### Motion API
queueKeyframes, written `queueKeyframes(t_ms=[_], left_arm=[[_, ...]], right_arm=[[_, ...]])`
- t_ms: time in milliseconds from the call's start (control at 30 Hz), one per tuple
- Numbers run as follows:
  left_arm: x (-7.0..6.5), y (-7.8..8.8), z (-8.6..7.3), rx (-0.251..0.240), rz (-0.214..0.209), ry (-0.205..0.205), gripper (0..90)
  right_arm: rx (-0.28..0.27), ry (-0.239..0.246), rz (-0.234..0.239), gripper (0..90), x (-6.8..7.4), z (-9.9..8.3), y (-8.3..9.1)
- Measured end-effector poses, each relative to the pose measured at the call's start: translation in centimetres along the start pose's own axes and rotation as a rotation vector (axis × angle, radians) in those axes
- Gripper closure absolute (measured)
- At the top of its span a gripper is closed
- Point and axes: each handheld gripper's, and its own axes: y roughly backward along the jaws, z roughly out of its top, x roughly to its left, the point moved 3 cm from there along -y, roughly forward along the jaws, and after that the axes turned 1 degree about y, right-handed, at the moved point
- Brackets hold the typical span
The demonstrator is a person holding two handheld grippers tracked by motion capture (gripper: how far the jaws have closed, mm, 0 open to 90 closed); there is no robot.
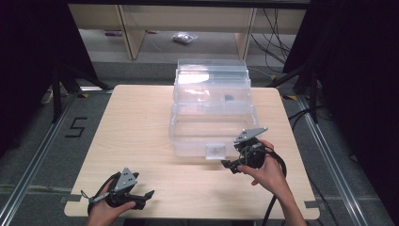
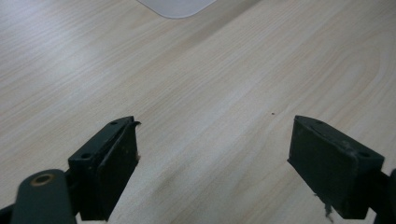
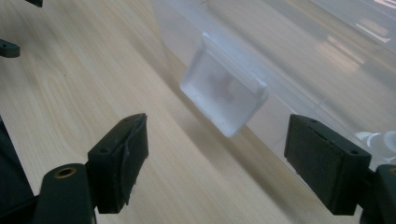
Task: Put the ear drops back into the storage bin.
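A clear plastic box (image 1: 184,135) stands at the middle of the wooden table (image 1: 136,122), its lid (image 1: 211,75) raised at the back. A white latch tab (image 1: 216,151) hangs on its front wall. My right gripper (image 1: 229,166) is open just right of that tab, near the table top. In the right gripper view the latch tab (image 3: 224,95) lies ahead between the open jaws of the right gripper (image 3: 215,123), apart from both. My left gripper (image 1: 147,197) rests open at the table's near left edge. In its own view the left gripper (image 2: 212,126) holds nothing over bare wood.
A small dark item (image 1: 229,98) shows through the box's upper part. Black stands (image 1: 61,80) and cables (image 1: 277,28) flank the table. A plastic bag (image 1: 184,37) lies on the floor behind it. The box's corner (image 2: 177,7) sits far ahead of the left gripper.
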Motion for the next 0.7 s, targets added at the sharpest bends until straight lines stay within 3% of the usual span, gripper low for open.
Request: queueKeyframes(t_ms=[133, 167, 200, 233, 267, 300, 333, 367, 467, 633, 700], left_arm=[[0.0, 0.0, 0.0, 0.002, 0.001, 0.002, 15.1], [0.1, 0.1, 0.0, 0.008, 0.002, -0.005, 15.1], [0.0, 0.0, 0.0, 0.003, 0.002, 0.001, 15.1], [0.0, 0.0, 0.0, 0.000, 0.001, -0.001, 15.1], [0.0, 0.0, 0.0, 0.000, 0.001, 0.000, 15.1], [0.2, 0.1, 0.0, 0.014, 0.009, -0.018, 15.1], [0.0, 0.0, 0.0, 0.000, 0.002, -0.001, 15.1], [0.2, 0.1, 0.0, 0.013, 0.009, -0.018, 15.1], [0.2, 0.1, 0.0, 0.013, 0.010, -0.019, 15.1], [0.0, 0.0, 0.0, 0.012, -0.007, 0.004, 15.1], [0.2, 0.0, -0.1, 0.009, 0.019, -0.007, 15.1]], right_arm=[[-0.018, 0.030, -0.016, 22.7, -0.1, -0.1, -0.2], [-0.023, 0.007, -0.014, 22.7, 0.1, -0.2, -0.4], [-0.025, 0.023, -0.016, 22.9, 0.0, -0.3, -0.4], [-0.005, 0.006, -0.012, 23.1, 0.2, -0.4, -0.1], [-0.018, 0.033, -0.016, 23.4, 0.1, -0.5, -0.4], [-0.033, 0.025, -0.025, 23.3, 0.2, -0.6, -0.5], [-0.012, 0.034, -0.015, 23.1, 0.1, -0.8, -0.5], [-0.018, 0.031, -0.020, 23.1, 0.2, -0.9, -0.7], [-0.023, 0.046, -0.018, 23.0, 0.1, -1.3, -0.9], [-0.037, 0.037, -0.032, 23.0, 0.4, -2.2, -1.3], [-0.042, 0.039, -0.032, 22.9, 0.5, -2.5, -1.6]])
